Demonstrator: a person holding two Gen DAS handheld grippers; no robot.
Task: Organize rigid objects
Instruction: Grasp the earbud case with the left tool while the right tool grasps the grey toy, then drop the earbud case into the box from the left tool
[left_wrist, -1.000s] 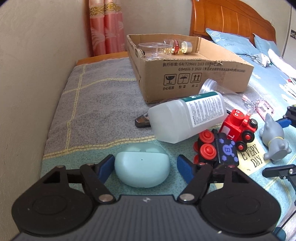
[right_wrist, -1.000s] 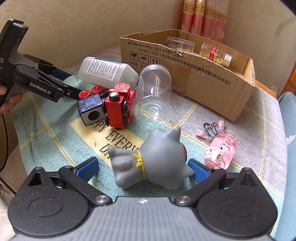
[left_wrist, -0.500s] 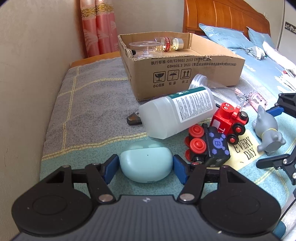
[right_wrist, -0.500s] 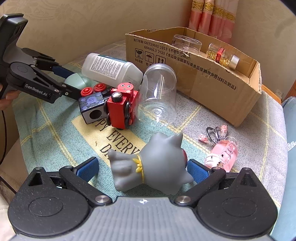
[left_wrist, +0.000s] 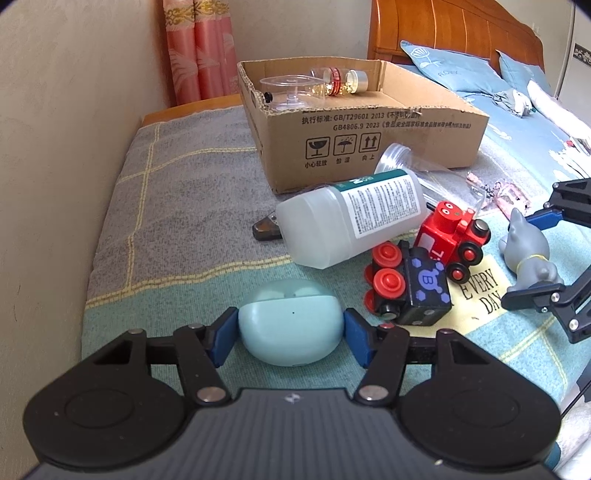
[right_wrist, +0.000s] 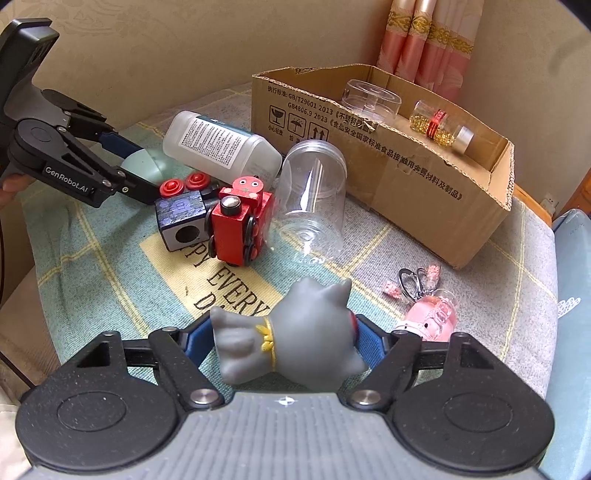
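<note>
Gripping both at once: left tool (left_wrist: 290, 334) pinches the round earbud case (left_wrist: 290, 325) on the blanket, right tool (right_wrist: 282, 341) clamps the grey cat toy (right_wrist: 291, 332); smooth curved case may squirt out, toy may twist before reaching the box (left_wrist: 369, 140)

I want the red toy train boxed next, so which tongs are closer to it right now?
Probably the right. The right tongs close around the gray cat figure, just in front of the red toy train; the left tongs grip the earbud case beyond the black train car.
</note>
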